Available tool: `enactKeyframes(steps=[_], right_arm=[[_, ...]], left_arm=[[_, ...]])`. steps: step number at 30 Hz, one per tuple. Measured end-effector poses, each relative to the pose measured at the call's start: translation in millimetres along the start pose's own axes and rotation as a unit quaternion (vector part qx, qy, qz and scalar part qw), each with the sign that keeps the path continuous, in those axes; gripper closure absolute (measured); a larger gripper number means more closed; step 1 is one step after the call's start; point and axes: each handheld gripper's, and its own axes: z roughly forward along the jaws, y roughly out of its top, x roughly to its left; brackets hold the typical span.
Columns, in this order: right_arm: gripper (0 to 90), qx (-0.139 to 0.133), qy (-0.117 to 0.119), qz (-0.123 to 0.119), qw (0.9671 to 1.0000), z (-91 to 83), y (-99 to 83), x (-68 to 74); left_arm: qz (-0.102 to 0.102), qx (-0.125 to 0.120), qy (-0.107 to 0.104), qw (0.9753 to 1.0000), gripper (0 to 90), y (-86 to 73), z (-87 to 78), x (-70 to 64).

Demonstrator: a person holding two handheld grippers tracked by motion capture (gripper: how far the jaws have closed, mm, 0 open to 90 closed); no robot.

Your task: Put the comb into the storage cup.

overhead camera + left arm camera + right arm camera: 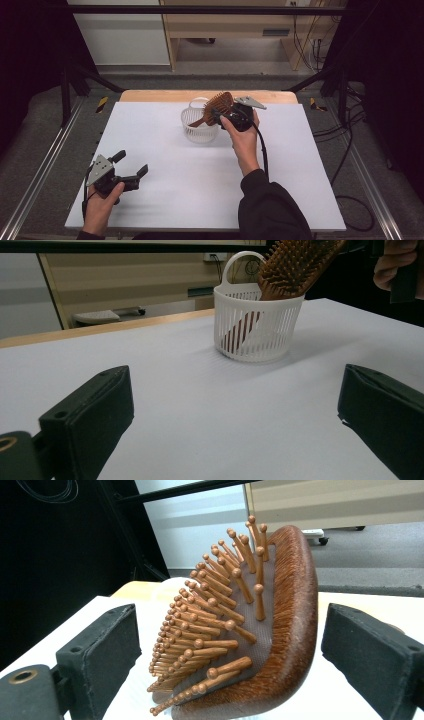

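Note:
A brown wooden hairbrush (218, 105) stands handle-down in a small white slatted basket (200, 132) at the far middle of the white table. Its head leans out over the rim toward the right. My right gripper (216, 117) is open around the brush head (260, 630), one jaw on the bristle side and one by the wooden back, with small gaps on both sides. My left gripper (131, 164) rests open and empty near the table's front left corner. In the left gripper view the basket (255, 335) and brush (295, 265) stand well ahead of its jaws.
The white tabletop (190, 175) has a wooden strip (150, 95) along its far edge. Black frame posts and cables flank the table on both sides. A pale cabinet (225, 25) stands on the floor beyond the table.

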Motion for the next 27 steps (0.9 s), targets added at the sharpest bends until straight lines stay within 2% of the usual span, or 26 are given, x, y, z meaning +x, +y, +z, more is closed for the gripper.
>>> enactKeyframes(steps=[14, 27], right_arm=[[5.2, 0.003, 0.012, -0.016, 0.9998, -7.3, 2.5, 0.6], [5.7, -0.017, 0.007, -0.036, 0.9992, -19.5, 7.5, 1.1]], left_arm=[[0.002, 0.001, 0.003, 1.0000, 1.7, 0.2, -0.3, 0.2], [0.002, 0.000, 0.003, 1.0000, 1.7, 0.4, -0.4, 0.1]])
